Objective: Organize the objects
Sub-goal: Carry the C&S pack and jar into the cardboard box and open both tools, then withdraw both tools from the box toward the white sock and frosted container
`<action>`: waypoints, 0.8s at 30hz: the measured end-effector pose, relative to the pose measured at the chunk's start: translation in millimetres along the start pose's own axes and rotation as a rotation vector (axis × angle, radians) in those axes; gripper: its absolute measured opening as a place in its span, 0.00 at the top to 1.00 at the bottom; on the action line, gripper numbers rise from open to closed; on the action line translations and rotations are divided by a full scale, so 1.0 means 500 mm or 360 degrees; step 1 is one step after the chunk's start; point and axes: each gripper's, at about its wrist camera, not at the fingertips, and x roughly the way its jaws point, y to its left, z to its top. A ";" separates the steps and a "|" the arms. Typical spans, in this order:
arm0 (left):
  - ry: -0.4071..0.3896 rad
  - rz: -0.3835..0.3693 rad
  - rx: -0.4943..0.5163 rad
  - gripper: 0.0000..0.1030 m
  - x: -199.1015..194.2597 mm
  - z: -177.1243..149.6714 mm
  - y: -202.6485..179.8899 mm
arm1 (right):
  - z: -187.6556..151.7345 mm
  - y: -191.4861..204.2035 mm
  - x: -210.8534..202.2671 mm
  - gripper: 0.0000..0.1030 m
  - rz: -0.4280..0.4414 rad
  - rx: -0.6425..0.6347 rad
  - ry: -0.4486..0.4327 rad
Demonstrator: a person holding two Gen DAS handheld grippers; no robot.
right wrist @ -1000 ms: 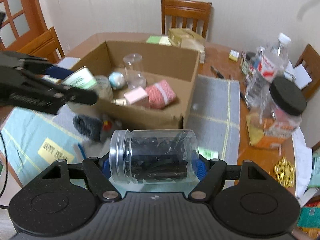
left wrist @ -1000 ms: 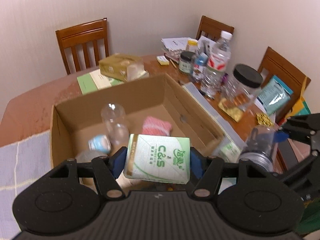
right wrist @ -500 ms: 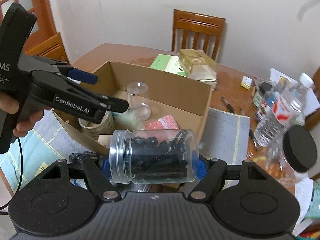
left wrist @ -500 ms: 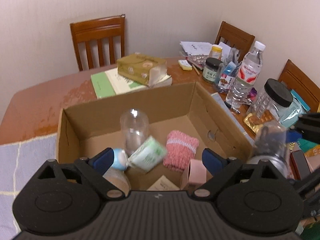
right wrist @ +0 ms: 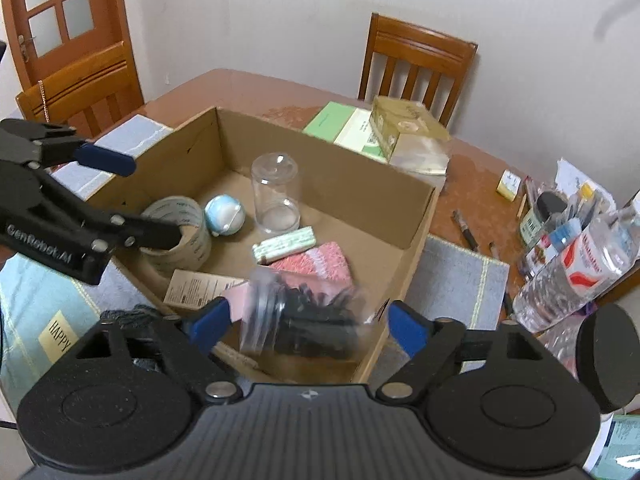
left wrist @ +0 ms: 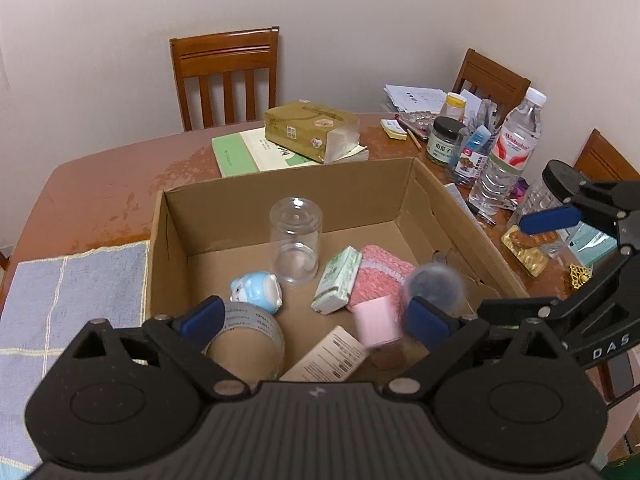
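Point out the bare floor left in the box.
Bare: the back strip of the box behind the clear jar, plus the left side beside it. Crowded: the front, from the tape roll to the pink cloth.

Ahead of the left tongs sits the cardboard box on the tabletop — inside it, an upturned cup, tissue pack to its right, tape roll nearest. Bottles stand right of the box.
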 end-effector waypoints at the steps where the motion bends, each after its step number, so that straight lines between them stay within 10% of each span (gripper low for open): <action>1: 0.0000 0.0002 -0.0006 0.05 -0.005 -0.002 -0.001 | 0.001 -0.001 -0.003 0.04 -0.0004 0.0006 -0.0007; 24: 0.0116 0.0261 -0.0039 0.03 -0.064 -0.193 -0.007 | -0.149 0.053 -0.007 0.00 -0.0090 0.0456 0.0103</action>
